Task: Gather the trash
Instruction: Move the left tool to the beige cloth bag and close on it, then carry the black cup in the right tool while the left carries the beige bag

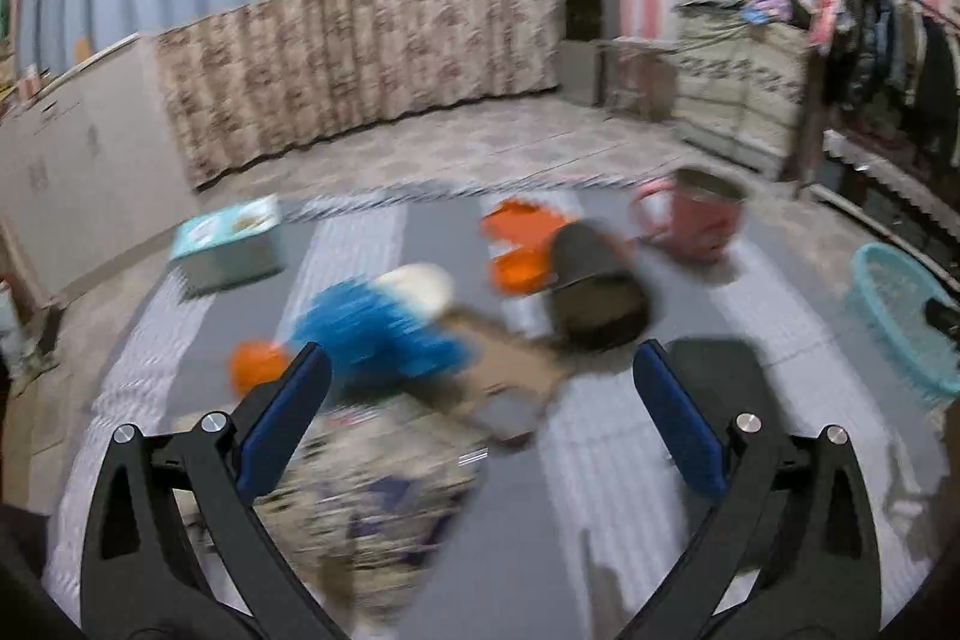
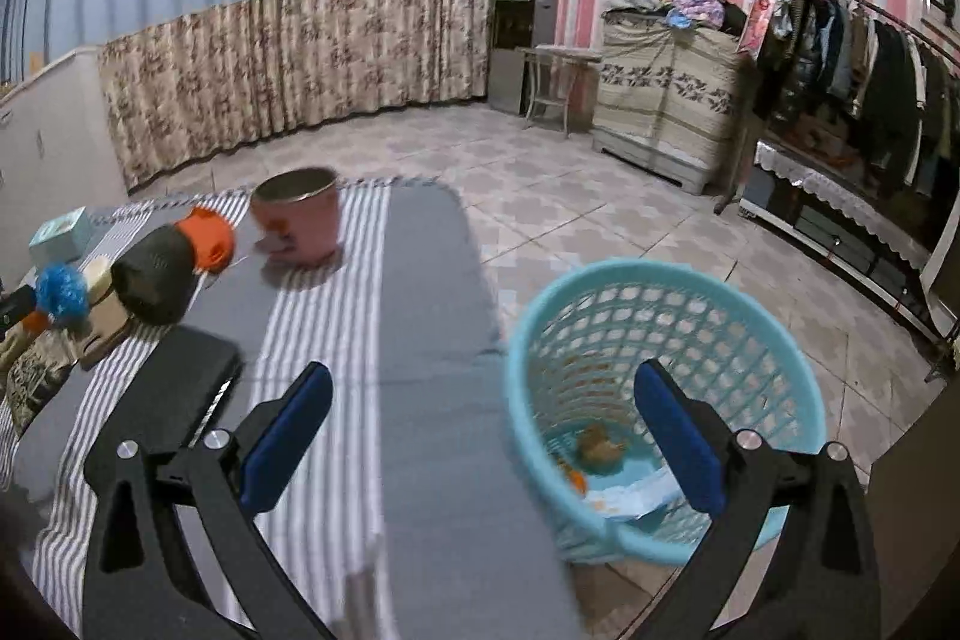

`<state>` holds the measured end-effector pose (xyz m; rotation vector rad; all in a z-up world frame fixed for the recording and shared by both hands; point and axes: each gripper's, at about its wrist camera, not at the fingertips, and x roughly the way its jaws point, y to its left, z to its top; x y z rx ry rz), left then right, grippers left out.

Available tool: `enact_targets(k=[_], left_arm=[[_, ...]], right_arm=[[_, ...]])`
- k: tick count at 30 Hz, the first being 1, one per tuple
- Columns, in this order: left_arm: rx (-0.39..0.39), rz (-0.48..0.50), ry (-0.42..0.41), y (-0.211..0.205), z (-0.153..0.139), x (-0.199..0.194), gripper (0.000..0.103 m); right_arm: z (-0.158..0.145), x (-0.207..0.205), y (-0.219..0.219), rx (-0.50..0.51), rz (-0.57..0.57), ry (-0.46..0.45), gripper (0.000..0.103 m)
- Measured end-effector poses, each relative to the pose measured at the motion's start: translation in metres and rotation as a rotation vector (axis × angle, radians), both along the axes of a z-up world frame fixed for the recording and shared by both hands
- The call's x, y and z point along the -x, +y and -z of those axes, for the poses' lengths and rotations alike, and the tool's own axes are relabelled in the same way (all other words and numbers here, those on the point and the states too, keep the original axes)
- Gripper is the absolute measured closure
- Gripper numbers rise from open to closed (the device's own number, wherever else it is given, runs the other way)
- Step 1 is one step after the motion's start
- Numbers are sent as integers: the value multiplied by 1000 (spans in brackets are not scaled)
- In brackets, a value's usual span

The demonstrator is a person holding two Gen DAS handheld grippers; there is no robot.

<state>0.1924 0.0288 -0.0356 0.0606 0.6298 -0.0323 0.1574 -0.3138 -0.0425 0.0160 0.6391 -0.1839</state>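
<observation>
My left gripper (image 1: 480,370) is open and empty above a striped cloth-covered table (image 1: 600,490). Under it lie a patterned wrapper (image 1: 384,496), a brown card piece (image 1: 510,370), a blue fluffy thing (image 1: 384,328) and a small orange ball (image 1: 255,367); the view is blurred. My right gripper (image 2: 483,394) is open and empty, over the table's right edge beside a light-blue basket (image 2: 660,400) on the floor. The basket holds scraps of trash (image 2: 600,454). The basket also shows in the left wrist view (image 1: 900,316).
On the table stand a pink metal bucket (image 2: 297,214), a dark overturned pot (image 2: 159,280), an orange item (image 2: 210,235), a teal box (image 2: 63,235) and a black flat object (image 2: 174,394). A clothes rack (image 2: 852,40) and covered cabinet (image 2: 666,94) stand at the right.
</observation>
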Motion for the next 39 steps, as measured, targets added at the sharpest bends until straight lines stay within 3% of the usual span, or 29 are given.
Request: enact_targets(k=[8,14,16,21,24,26,32,39], left_arm=[[14,-136,66,91,23,6,7],[53,-130,140,117,39,-3,14],[76,-120,164,120,41,-8,25],[151,-72,228,131,54,-18,67],[130,-52,207,129,51,-14,83],[101,-55,173,128,45,-10,87],[97,-62,48,129,8,0,87],[104,-35,-66,115,-24,-30,87]], right_arm=[[13,-4,23,-8,61,75,5],[17,-10,35,47,88,119,5],[18,-11,40,65,77,132,5],[16,-13,49,33,52,135,5],[14,-14,59,54,32,128,5],[13,-15,65,65,16,124,5],[2,-23,86,39,-32,105,5],[-15,-50,121,-40,-85,64,5]])
